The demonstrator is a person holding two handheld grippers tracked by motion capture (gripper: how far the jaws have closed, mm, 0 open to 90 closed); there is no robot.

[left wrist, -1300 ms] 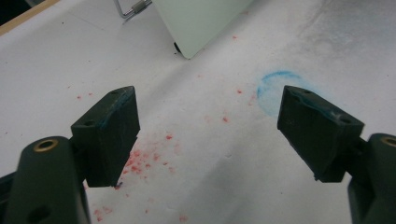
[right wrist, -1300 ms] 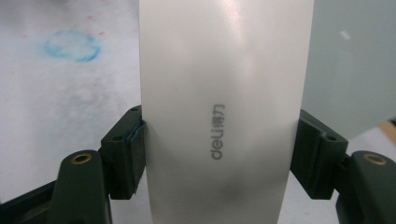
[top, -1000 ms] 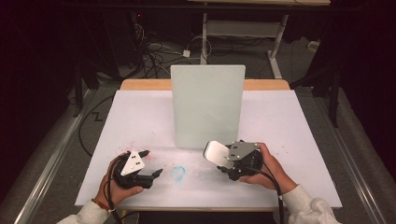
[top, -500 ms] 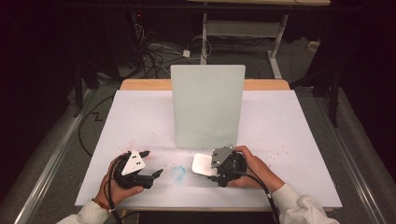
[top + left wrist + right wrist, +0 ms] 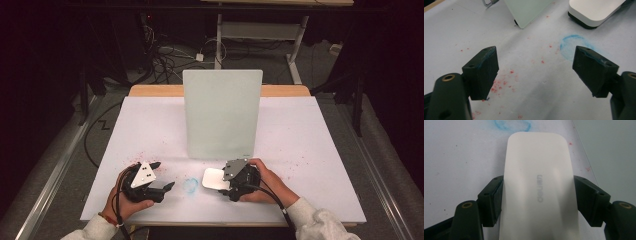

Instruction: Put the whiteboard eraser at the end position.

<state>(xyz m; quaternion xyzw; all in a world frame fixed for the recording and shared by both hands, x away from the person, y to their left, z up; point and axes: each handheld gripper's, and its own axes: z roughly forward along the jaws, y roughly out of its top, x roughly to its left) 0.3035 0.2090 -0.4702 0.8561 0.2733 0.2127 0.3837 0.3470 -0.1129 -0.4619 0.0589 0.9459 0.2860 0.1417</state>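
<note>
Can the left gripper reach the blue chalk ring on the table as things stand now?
Probably yes. The left gripper is open and holds nothing, and the blue ring lies just beyond its jaws on bare table. The white eraser in the right gripper sits beside the ring, not over it.

Possibly "wenao" on the white eraser (image 5: 537,190)

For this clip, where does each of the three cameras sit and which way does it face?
High view: above the person's side, looking forward and down on the table; both forearms, hands, left tongs and right tongs show.
Left gripper view: rides the left tongs, looking along their open jaws at the blue chalk ring.
Right gripper view: rides the right tongs, looking along jaws closed on the white eraser.
Shared: all three views show the eraser, blue ring and upright board.
</note>
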